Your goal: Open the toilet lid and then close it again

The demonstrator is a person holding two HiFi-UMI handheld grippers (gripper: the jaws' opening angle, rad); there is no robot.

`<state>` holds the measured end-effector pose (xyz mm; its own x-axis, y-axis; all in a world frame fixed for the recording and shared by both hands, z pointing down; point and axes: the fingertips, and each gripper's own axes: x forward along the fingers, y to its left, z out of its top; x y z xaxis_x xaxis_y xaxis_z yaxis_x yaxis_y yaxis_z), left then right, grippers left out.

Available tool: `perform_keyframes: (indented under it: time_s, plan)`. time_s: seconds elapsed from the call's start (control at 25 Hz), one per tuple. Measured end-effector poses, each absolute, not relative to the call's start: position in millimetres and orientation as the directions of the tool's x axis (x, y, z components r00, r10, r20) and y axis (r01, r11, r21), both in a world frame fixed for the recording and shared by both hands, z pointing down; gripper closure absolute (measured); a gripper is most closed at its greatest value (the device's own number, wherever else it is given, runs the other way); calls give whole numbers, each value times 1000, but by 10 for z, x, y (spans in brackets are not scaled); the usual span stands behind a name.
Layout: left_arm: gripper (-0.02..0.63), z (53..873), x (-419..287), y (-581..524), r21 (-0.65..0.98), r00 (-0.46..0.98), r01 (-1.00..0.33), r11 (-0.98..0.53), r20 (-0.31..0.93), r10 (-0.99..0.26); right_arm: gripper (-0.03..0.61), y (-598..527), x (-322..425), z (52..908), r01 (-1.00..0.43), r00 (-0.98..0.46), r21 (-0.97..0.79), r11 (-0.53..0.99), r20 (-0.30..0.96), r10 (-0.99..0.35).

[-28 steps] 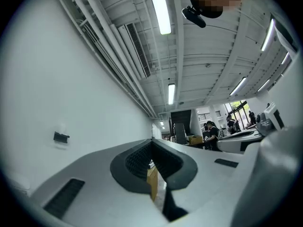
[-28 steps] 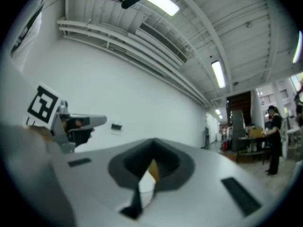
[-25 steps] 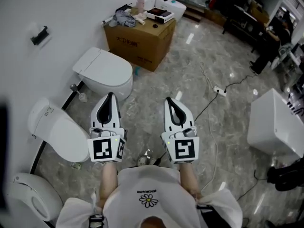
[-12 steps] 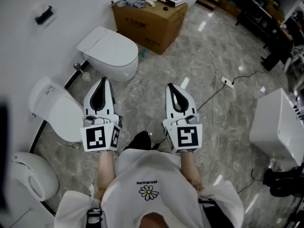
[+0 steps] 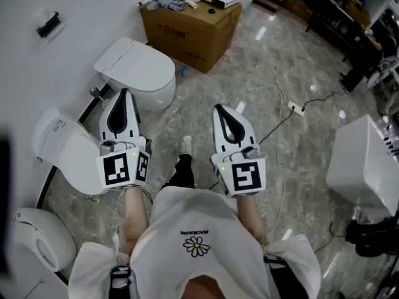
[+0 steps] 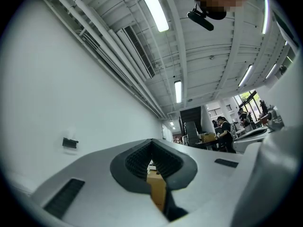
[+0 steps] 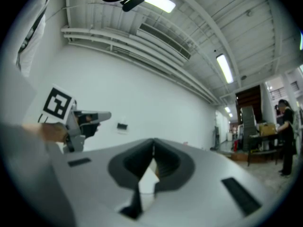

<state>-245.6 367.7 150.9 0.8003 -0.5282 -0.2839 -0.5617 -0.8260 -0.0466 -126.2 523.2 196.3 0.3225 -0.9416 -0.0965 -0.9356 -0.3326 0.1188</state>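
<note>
2 tongs, left gripper [image 5: 123,96] and right gripper [image 5: 220,111], have jaws together, empty; far-left toilet [image 5: 134,73] lid lies down; opening seems not yet begun.

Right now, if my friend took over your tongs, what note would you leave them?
Left tongs: shut, holding nothing, up in the air in front of the person.
Right tongs: shut, holding nothing, also in the air.
Things: three toilets stand along the white wall on the left. The far toilet and the middle toilet have their lids down. I can't tell about the near toilet.
Done: nothing that shows; neither pair of tongs touches a toilet.
Left: pick the toilet, lift its lid, then lower it.
</note>
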Motion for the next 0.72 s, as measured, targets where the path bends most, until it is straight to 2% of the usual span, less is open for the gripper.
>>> perform_keyframes:
  time_s: [0.28,0.52,0.72]
  plan:
    - [589,1580,-1947,3227,-53,809,-549,-834,-283,-515,548,4811,-833,1917,-927,327,158,-340,-101,-939]
    - [589,1732,-1397,2695,-55,818,-541,-839,-267,-510,548,4291,-243,2154,-924,376,69,-377,-31,-926]
    - [589,1682,-860,2127,-68,820,-534,-843,-286,-496,548,3641,272,2185,-923,377,89,-375,5,-926]
